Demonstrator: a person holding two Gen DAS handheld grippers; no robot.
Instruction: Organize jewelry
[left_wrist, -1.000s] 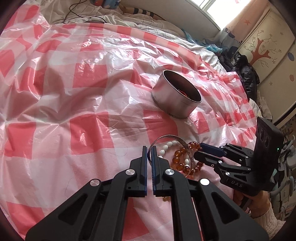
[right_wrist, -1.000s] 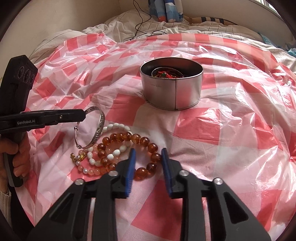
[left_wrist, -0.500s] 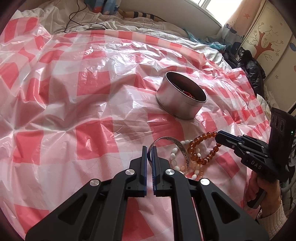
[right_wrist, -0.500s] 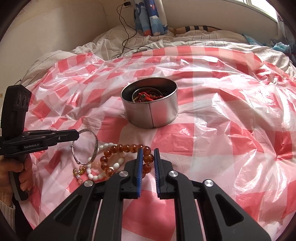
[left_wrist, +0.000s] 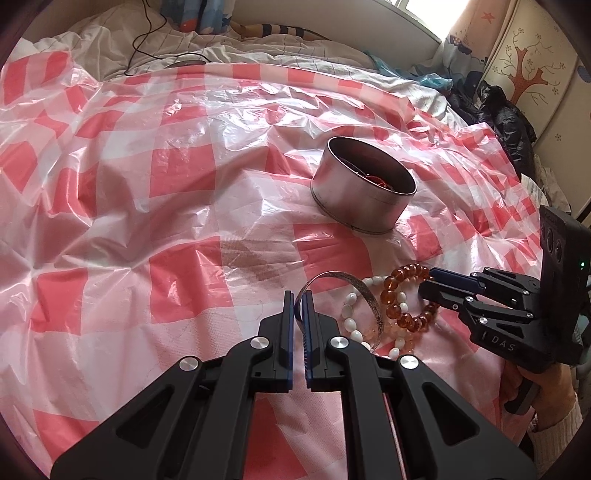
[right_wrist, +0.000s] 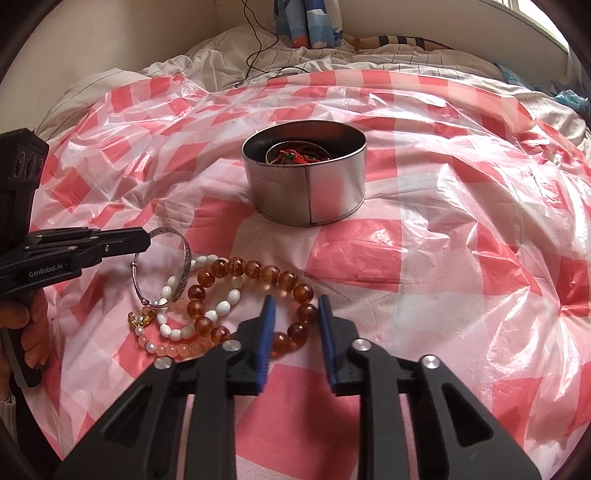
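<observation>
Left gripper: my left gripper (left_wrist: 299, 295) is clamped on the rim of the silver bangle (left_wrist: 351, 291), its fingers almost touching with the thin band between them.
Silver bangle: one side is raised in my grip, the other side rests on the white beads (right_wrist: 221, 306).
Right gripper: my right gripper (right_wrist: 295, 306) stands astride the amber bead bracelet (right_wrist: 255, 269); I can see a gap on both sides of the bead between the pads, so it holds nothing.
Amber bead bracelet: lying flat on the checked plastic sheet (right_wrist: 424, 221), touching the white beads and the bangle.
Other pieces: a pale pink bead string (right_wrist: 177, 349) and a small gold charm (right_wrist: 142, 317) lie at the near edge of the pile.
Tin: the round metal tin (right_wrist: 306, 199) sits beyond the pile, apart from it, with red cord jewelry (right_wrist: 295, 155) inside.
Hands: my right hand (left_wrist: 546, 391) and left hand (right_wrist: 33, 332) each grip a handle.
</observation>
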